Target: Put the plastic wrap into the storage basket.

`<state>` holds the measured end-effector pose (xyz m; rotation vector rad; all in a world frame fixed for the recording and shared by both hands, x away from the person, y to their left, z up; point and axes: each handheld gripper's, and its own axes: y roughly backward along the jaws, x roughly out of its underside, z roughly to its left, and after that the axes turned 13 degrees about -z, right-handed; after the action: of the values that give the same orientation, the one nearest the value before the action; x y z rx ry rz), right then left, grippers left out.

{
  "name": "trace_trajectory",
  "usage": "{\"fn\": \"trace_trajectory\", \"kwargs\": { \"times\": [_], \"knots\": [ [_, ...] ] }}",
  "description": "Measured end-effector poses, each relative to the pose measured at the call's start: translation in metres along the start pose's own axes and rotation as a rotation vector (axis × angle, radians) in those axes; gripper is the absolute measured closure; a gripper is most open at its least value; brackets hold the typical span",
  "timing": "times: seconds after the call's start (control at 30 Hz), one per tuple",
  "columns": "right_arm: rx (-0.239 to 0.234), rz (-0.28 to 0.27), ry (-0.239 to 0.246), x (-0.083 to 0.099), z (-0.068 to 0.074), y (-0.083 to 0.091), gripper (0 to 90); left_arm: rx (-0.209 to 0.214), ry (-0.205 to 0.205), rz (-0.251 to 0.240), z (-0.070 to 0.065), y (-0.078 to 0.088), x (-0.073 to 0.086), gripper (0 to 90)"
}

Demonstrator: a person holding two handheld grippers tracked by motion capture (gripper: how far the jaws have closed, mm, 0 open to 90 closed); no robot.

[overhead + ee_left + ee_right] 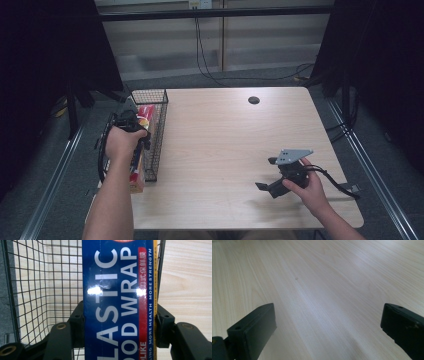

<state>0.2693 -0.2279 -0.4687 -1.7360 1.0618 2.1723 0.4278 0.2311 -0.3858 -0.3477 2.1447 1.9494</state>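
The long blue plastic-wrap box [117,300] is clamped by the left gripper [118,322] jaws over the black wire basket [45,285]; its end could be snagged on the rim. The right gripper [327,322] jaws are held apart, empty, over the pale wooden surface [319,277].

Two bare forearms, no sleeves, each hand around a black gripper. The left gripper [131,125] has chunky matte-black jaws with brass-coloured screw sockets and small holes in the pads; a black cable loops from it. The right gripper [275,175] carries a grey three-cornered plate on top, wide blocky black jaws, and a trailing black cable.
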Motion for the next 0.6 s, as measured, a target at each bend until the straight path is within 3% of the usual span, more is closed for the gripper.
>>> {"fn": "trace_trajectory", "kwargs": {
  "times": [0.13, 0.6],
  "knots": [
    [0.0, -0.002, -0.003, 0.0, 0.0, 0.0, 0.0, 0.003, -0.014, 0.001, 0.0, -0.002, -0.002, 43.0],
    [0.001, 0.003, -0.003, 0.001, 0.0, -0.001, 0.0, -0.004, 0.005, 0.012, -0.001, -0.011, -0.006, 42.7]
  ]
}}
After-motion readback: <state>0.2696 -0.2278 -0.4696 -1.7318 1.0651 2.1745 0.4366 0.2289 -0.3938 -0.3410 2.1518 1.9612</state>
